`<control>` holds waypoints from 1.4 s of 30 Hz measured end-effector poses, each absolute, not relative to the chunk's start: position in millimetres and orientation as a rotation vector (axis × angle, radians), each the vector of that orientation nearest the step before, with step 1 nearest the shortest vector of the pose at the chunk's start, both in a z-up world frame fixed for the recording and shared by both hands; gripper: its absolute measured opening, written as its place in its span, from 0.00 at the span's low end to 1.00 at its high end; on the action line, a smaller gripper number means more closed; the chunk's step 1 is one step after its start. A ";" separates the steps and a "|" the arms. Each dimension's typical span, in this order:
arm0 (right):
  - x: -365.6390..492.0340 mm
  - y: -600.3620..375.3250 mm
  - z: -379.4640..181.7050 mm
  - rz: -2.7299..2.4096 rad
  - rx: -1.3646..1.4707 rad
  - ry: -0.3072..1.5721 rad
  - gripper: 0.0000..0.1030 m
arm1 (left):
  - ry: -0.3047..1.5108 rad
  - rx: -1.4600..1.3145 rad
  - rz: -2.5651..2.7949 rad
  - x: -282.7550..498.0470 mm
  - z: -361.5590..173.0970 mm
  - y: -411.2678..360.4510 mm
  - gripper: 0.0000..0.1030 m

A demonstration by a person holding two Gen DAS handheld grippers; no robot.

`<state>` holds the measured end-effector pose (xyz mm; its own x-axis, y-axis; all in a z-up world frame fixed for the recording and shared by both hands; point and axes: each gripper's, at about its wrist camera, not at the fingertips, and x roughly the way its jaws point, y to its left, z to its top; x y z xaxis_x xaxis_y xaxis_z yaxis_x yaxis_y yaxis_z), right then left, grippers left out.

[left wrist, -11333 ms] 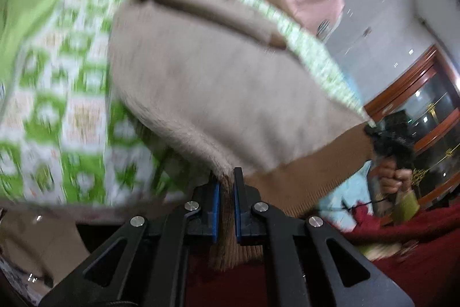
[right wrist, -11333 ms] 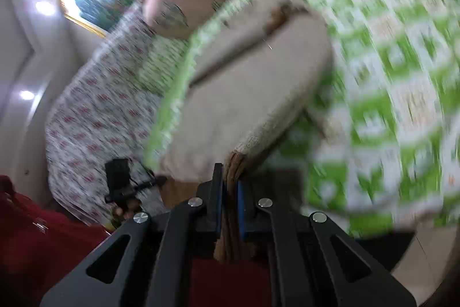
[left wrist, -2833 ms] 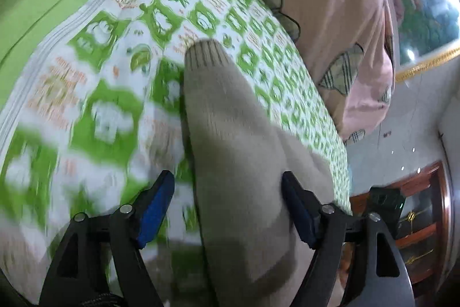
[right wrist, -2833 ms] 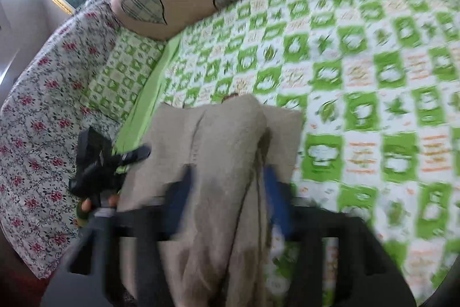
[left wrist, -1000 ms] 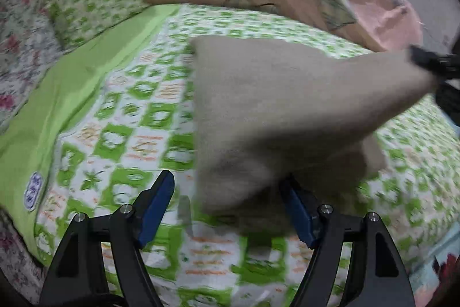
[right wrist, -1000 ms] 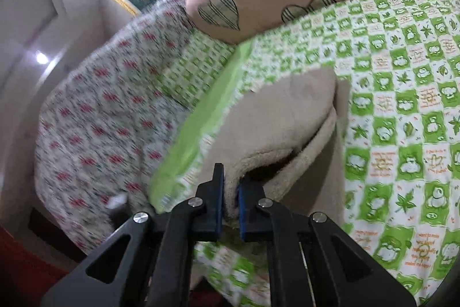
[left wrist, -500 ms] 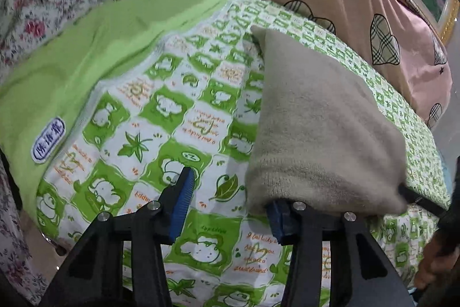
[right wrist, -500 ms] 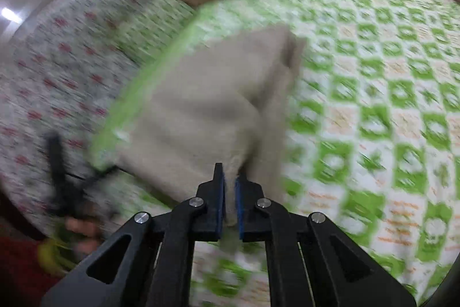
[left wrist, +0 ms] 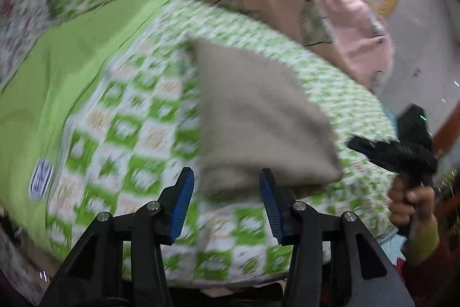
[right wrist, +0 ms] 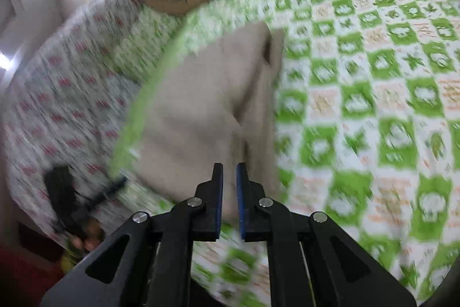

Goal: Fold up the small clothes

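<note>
Sweater (left wrist: pixel 258 120) dropped folded on bedspread (left wrist: pixel 129 120); right gripper (right wrist: pixel 229 192) just parted, empty; left gripper (left wrist: pixel 227 203) agape.

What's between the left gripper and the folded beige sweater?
Nothing visible. The left gripper is open just short of the beige sweater's near edge, with only green checked bedspread below. No other object lies in that gap.
</note>
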<state>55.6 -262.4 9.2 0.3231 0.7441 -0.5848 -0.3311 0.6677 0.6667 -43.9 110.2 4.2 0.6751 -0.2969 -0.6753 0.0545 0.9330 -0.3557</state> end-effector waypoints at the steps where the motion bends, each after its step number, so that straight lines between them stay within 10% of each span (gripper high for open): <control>1: 65.2 -263.9 10.7 0.752 0.527 1.010 0.27 | 0.791 -0.309 -0.217 -40.0 8.0 106.3 0.47; 4: 95.9 -254.8 16.9 0.695 0.531 0.974 0.57 | 0.783 -0.293 -0.276 -20.5 10.5 88.4 0.47; 9: 154.0 -235.8 11.9 0.627 0.532 0.983 0.57 | 0.813 -0.288 -0.339 -7.2 -2.7 69.3 0.48; 14: 198.3 -215.6 -3.5 0.615 0.476 1.015 0.46 | 0.851 -0.254 -0.419 -2.6 -21.0 45.2 0.48; 16: 210.7 -202.8 -9.0 0.623 0.426 1.032 0.08 | 0.887 -0.241 -0.434 6.1 -33.9 38.1 0.49; 42: 148.1 -204.2 46.7 0.638 0.322 0.914 0.10 | 0.876 -0.319 -0.433 6.0 -11.7 43.4 0.61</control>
